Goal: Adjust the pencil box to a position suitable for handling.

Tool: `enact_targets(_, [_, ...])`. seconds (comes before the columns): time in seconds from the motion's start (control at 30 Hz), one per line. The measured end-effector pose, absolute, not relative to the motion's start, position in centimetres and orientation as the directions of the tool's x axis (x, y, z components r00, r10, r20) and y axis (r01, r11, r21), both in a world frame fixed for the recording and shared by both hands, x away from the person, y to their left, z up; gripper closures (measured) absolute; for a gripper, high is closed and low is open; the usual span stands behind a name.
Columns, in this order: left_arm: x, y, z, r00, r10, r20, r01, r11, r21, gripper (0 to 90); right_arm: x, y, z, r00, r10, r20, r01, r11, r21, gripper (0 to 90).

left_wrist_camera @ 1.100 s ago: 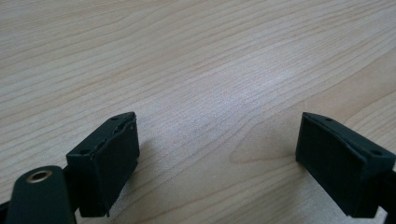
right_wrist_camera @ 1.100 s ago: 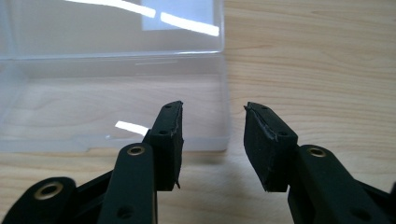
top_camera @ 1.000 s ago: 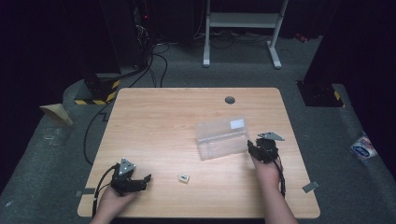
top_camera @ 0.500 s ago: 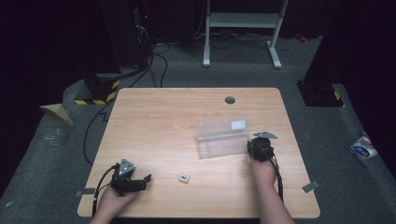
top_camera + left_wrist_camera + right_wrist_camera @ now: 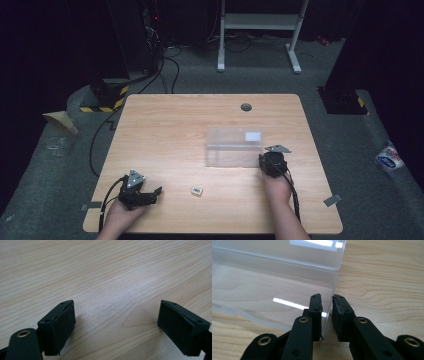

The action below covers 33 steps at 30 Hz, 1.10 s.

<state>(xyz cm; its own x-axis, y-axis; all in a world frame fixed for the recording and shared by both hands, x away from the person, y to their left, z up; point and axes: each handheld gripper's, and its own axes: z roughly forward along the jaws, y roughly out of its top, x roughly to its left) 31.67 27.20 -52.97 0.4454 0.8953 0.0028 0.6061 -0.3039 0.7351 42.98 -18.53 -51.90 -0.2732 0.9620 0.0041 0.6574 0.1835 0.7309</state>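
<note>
In the high view, a clear plastic box [image 5: 234, 147] stands on the wooden tabletop [image 5: 170, 125], right of the middle and a little nearer than the round cable hole [image 5: 246, 107]. The right hand-held gripper [image 5: 263, 161] is at the box's near right corner. A small white block [image 5: 197, 191] lies well apart from the box, down toward the near edge. The left hand-held gripper [image 5: 156, 192] rests just left of that block, far from the box.

In the left gripper view, the left hand-held gripper [image 5: 116, 322] has its jaws spread wide over bare wood, with nothing between them.

In the right gripper view, the right hand-held gripper [image 5: 327, 315] has just been closing, and its jaws now pinch the box's [image 5: 274, 290] thin end wall at the corner, one jaw inside and one outside.

The box looks light and thin-walled, so it should lift or slide with little effort. Its glossy plastic is probably slippery, and a wall this thin would likely flex or crack under a hard squeeze. Held by one corner, it may swing or twist. The top rim near a corner looks like the stiffest place to grip, and steadying the opposite end with the free gripper would help.
</note>
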Motion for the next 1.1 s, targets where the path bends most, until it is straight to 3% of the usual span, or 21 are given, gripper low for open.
enact_targets(1.1, [31.7, 27.2, -52.9, 0.449, 0.894, 0.001, 0.607, -0.306, 0.734, 14.8, 41.4, -13.5, -51.8, -0.370, 0.929, -0.031, 0.633, 0.277, 0.723, 77.3])
